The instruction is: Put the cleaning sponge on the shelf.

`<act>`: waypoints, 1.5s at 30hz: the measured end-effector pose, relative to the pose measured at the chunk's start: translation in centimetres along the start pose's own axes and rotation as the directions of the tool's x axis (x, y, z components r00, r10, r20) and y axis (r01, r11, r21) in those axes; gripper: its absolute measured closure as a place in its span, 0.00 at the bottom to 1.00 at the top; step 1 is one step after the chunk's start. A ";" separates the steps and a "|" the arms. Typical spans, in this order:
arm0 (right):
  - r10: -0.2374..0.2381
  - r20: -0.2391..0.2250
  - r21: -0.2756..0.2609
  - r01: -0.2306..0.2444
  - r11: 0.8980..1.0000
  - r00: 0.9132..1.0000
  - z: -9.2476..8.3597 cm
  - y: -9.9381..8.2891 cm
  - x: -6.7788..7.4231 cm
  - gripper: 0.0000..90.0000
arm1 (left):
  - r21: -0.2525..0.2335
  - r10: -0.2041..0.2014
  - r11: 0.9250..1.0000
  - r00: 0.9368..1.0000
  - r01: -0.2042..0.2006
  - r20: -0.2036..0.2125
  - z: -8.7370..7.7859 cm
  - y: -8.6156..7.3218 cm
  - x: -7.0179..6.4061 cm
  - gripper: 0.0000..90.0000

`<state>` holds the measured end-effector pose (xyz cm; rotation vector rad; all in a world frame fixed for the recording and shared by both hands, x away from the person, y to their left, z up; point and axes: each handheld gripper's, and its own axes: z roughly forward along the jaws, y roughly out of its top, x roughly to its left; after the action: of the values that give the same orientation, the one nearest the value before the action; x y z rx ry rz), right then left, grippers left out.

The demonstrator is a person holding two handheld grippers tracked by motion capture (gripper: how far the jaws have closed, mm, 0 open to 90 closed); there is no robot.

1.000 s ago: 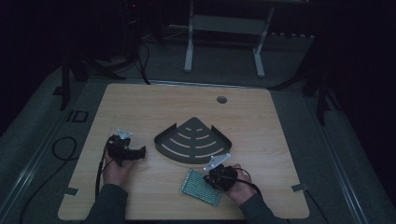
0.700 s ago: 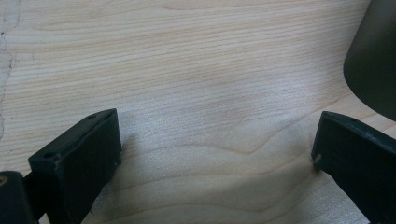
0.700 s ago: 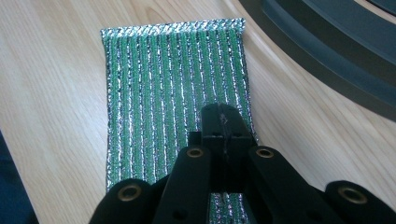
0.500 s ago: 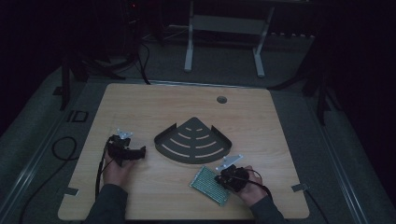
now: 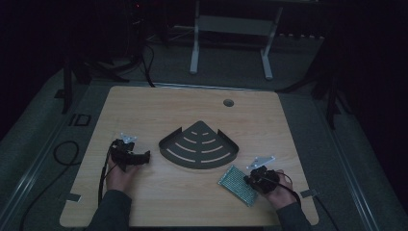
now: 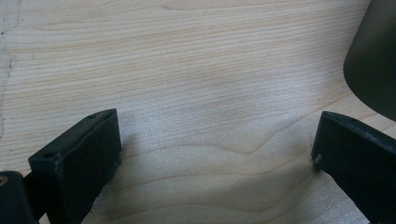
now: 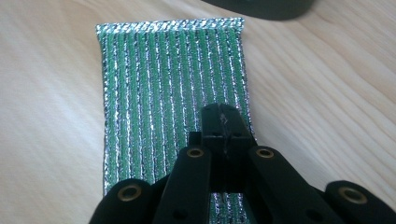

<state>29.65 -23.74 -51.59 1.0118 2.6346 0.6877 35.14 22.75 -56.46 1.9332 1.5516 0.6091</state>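
A green and silver scouring pad (image 5: 235, 185) (image 7: 163, 79) lies flat on the wooden table (image 5: 159, 108) at the front right. My right gripper (image 5: 248, 180) (image 7: 224, 114) is shut, and its tips rest on the pad's near right part with nothing visibly between the jaws. A dark fan-shaped slotted tray (image 5: 198, 147) (image 7: 261, 7) sits mid-table. Left of it, my left gripper (image 5: 144, 157) (image 6: 215, 149) stands open low over bare wood, with the tray's edge (image 6: 373, 56) just beyond its right jaw.
A round cable hole (image 5: 228, 102) is in the table's far side. A black cable (image 5: 62, 154) loops off the left edge. Bits of tape (image 5: 72, 197) mark the front corners. A white stand (image 5: 231, 29) is on the floor behind.
The right gripper has slid to the right, and the pad has moved with it, away from the tray's front. The left gripper has stayed put.
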 end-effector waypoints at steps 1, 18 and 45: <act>0.007 0.001 -0.001 -0.007 1.000 1.000 0.0 -0.1 -0.3 1.00 | 0.000 0.000 1.000 1.000 0.000 0.000 0.0 0.0 0.0 0.02; 0.097 0.029 -0.010 -0.097 0.995 0.995 -1.1 -0.3 -3.4 0.95 | 0.000 -0.001 1.000 1.000 0.001 0.000 0.0 0.0 0.0 0.02; 0.014 -0.100 0.205 0.007 0.979 0.995 0.2 3.4 -6.9 0.88 | 0.000 -0.001 1.000 1.000 0.001 0.000 0.0 0.0 0.0 0.02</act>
<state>36.70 -26.16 -49.75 1.0617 2.8395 0.4860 35.14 22.74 -56.46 1.9316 1.5525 0.6085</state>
